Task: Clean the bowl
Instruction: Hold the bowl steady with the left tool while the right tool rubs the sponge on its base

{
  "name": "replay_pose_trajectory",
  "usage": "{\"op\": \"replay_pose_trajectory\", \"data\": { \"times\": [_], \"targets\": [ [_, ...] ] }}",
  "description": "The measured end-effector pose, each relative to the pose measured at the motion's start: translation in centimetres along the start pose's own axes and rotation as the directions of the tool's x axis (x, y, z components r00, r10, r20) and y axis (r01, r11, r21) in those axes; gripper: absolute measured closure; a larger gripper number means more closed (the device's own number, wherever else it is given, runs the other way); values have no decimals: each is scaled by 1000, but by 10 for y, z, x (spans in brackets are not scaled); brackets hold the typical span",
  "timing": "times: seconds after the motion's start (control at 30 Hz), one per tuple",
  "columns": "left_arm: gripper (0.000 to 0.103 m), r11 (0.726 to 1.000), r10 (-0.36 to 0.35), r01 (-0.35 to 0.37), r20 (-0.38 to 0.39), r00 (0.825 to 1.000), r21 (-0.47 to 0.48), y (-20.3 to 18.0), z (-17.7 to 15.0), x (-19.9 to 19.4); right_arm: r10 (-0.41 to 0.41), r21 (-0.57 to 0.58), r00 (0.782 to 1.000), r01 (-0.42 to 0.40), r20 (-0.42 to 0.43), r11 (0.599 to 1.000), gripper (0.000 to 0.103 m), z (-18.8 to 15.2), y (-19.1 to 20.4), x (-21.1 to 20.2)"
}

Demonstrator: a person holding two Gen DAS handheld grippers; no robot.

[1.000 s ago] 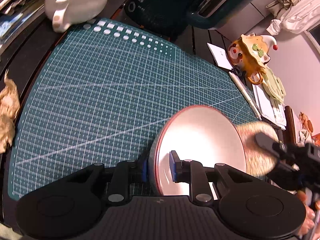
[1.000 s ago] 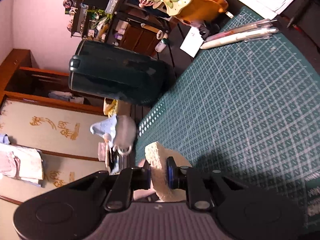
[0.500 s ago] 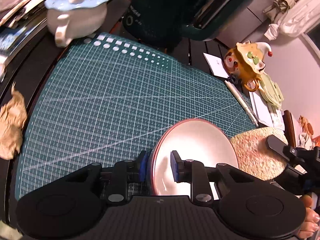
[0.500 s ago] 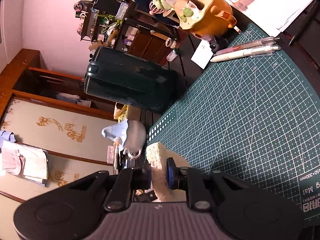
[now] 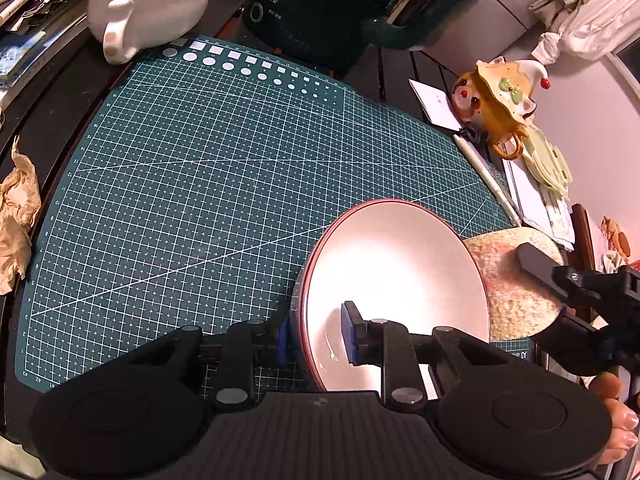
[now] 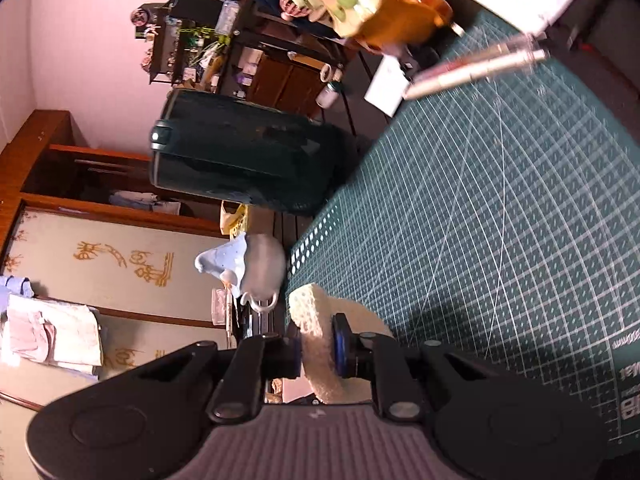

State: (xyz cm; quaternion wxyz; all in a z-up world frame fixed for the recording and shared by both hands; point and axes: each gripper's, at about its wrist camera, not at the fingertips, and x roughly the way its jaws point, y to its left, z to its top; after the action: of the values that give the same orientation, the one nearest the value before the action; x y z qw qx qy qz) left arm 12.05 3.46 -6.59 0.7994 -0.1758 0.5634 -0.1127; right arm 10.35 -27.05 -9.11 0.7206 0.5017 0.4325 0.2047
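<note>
White and smooth inside, with a thin red rim, the round bowl (image 5: 396, 280) stood tilted on edge over the near right part of the green gridded cutting mat (image 5: 224, 184). The left tool (image 5: 316, 338) was clenched on its rim, 1 pad inside and 1 outside. A coarse, round, pale sponge (image 5: 516, 288) sat just behind the bowl's right edge, grasped by the right tool (image 6: 318, 354). Most of the mat lay open; a white teapot (image 5: 148, 12), a dark appliance (image 5: 340, 4) and pens (image 6: 476, 68) lined its far edges.

Right gripper (image 6: 316, 354) clamped on sponge (image 6: 320, 344), above cutting mat (image 6: 500, 220).
</note>
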Motion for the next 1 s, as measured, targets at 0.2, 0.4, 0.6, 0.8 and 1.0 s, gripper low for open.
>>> {"op": "replay_pose_trajectory", "data": {
  "times": [0.2, 0.4, 0.6, 0.8, 1.0],
  "targets": [
    [79, 1000, 1, -1, -1, 1000, 4, -1, 2, 1, 22, -12, 1000, -22, 21, 1000, 89, 1, 4, -5],
    [79, 1000, 2, -2, 0, 1000, 4, -2, 1, 0, -25, 11, 1000, 25, 2, 1000, 89, 2, -4, 1],
    [79, 1000, 3, -3, 0, 1000, 5, -2, 1, 2, -13, -10, 1000, 13, 3, 1000, 89, -2, -2, 2],
    [79, 1000, 2, -2, 0, 1000, 6, -1, 1, 2, -34, 7, 999, 34, 5, 999, 89, -2, -2, 0],
    [79, 1000, 2, -2, -2, 1000, 8, 0, 2, 2, -1, -17, 1000, 1, 11, 1000, 89, -5, 0, 1]
  ]
}}
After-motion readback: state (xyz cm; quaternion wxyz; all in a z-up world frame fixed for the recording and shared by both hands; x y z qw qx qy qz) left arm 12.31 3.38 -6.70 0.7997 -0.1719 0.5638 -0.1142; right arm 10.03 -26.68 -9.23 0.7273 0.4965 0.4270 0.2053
